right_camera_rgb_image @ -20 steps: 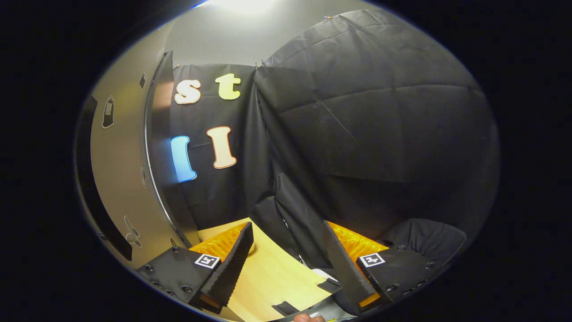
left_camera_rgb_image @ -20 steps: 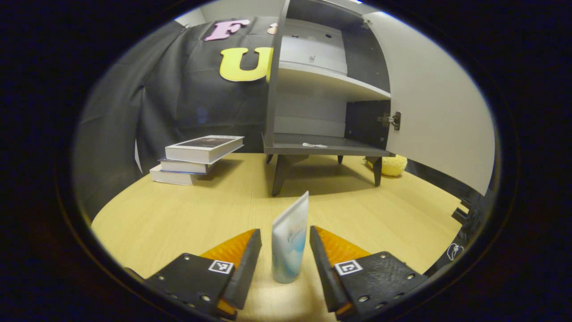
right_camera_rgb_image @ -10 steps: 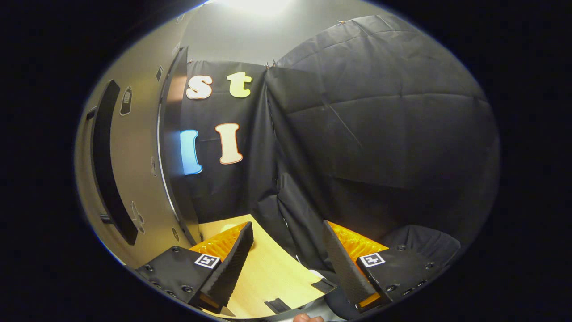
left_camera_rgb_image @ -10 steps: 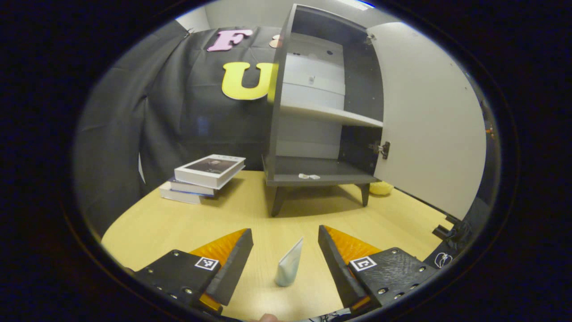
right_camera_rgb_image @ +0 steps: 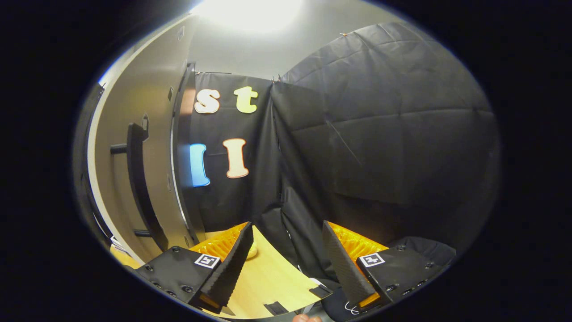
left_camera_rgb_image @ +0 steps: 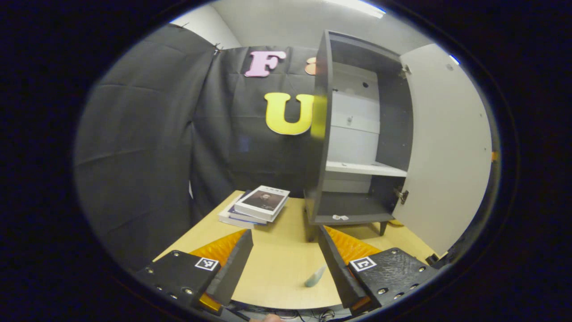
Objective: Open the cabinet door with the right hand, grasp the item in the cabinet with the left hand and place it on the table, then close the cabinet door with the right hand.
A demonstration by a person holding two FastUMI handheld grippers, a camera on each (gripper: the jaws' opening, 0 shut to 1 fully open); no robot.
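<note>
In the left gripper view a small pale-blue tube (left_camera_rgb_image: pixel 315 276) stands on the wooden table (left_camera_rgb_image: pixel 277 273) near its front edge. My left gripper (left_camera_rgb_image: pixel 286 257) is open, pulled back above the table, and the tube sits free between and beyond its fingers. Farther back stands the dark cabinet (left_camera_rgb_image: pixel 353 134) with its white door (left_camera_rgb_image: pixel 447 147) swung wide open to the right. In the right gripper view the open door (right_camera_rgb_image: pixel 129 147) with its long dark handle (right_camera_rgb_image: pixel 140 188) fills the left side. My right gripper (right_camera_rgb_image: pixel 286 259) is open with nothing between its fingers, to the right of the door.
A stack of books (left_camera_rgb_image: pixel 257 205) lies left of the cabinet. Small white bits (left_camera_rgb_image: pixel 339 218) lie on the cabinet's bottom shelf. A yellow object (left_camera_rgb_image: pixel 395 222) sits behind the cabinet's leg. Black cloth walls surround the table; the table corner (right_camera_rgb_image: pixel 286 286) lies under the right gripper.
My left gripper has drawn back and up from the tube, which now stands free and looks smaller. The right gripper shifted so that the door handle came into view at left.
</note>
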